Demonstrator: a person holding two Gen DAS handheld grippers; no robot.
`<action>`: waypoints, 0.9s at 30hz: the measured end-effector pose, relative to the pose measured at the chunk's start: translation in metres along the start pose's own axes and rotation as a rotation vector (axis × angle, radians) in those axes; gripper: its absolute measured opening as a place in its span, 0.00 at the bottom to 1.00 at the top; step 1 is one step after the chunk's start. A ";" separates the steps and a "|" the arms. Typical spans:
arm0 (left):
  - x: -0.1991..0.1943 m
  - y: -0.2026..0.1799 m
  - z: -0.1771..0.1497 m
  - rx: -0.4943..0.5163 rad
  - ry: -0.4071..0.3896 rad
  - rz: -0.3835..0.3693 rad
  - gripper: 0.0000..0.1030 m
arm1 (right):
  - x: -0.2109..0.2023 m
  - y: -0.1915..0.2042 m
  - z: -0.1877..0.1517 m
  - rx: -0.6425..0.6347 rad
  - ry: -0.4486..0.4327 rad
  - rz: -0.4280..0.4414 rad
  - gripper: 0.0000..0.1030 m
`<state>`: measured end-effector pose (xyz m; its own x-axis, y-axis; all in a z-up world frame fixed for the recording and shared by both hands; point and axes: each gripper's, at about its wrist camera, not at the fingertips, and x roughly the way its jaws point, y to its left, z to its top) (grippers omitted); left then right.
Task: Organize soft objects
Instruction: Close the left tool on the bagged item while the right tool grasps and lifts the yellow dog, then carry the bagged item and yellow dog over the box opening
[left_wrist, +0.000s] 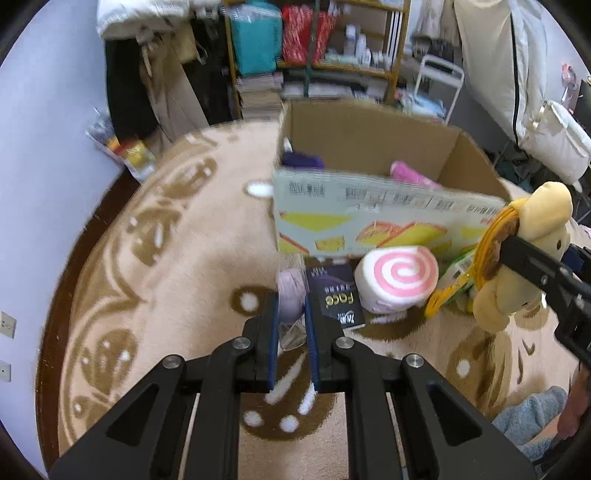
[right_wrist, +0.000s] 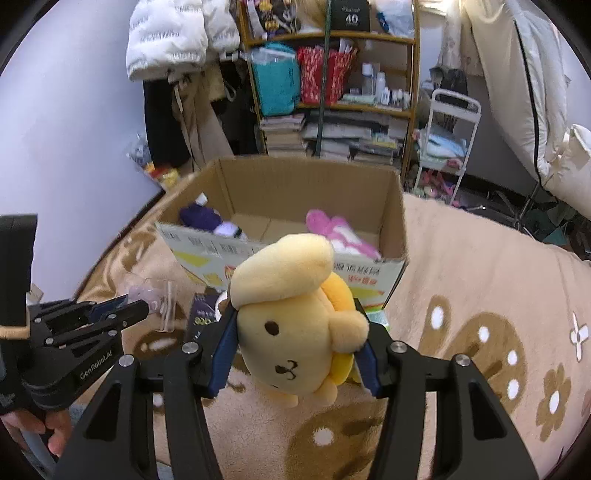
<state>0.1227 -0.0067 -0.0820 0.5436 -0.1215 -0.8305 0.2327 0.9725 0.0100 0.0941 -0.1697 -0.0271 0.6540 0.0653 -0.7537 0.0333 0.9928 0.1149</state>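
Observation:
My right gripper (right_wrist: 295, 343) is shut on a yellow plush dog (right_wrist: 291, 321) and holds it above the rug, in front of an open cardboard box (right_wrist: 391, 206). The dog also shows in the left wrist view (left_wrist: 517, 258). The box holds a purple soft toy (right_wrist: 201, 218) and a pink one (right_wrist: 340, 232). My left gripper (left_wrist: 291, 314) is shut on a clear plastic packet with a lilac soft item (left_wrist: 290, 295) low over the rug. A pink swirl roll plush (left_wrist: 399, 280) lies by the box front.
A dark booklet (left_wrist: 334, 295) and green-yellow packaging (left_wrist: 454, 280) lie on the beige patterned rug (left_wrist: 177, 258) near the box. Cluttered shelves (right_wrist: 332, 92), a white cart (right_wrist: 450, 140) and hanging clothes stand behind. A blue cloth (left_wrist: 528, 417) lies at lower right.

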 end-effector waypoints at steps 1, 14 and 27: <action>-0.007 0.000 0.000 -0.002 -0.027 0.010 0.13 | -0.007 -0.001 0.003 0.009 -0.022 0.009 0.57; -0.093 -0.015 0.003 0.028 -0.433 0.035 0.13 | -0.080 -0.008 0.036 -0.034 -0.310 -0.026 0.57; -0.096 -0.031 0.039 0.097 -0.540 0.057 0.13 | -0.071 -0.025 0.068 -0.050 -0.370 -0.003 0.57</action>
<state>0.0947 -0.0329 0.0193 0.8881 -0.1786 -0.4234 0.2500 0.9609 0.1190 0.0982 -0.2057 0.0678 0.8832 0.0304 -0.4680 0.0051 0.9972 0.0745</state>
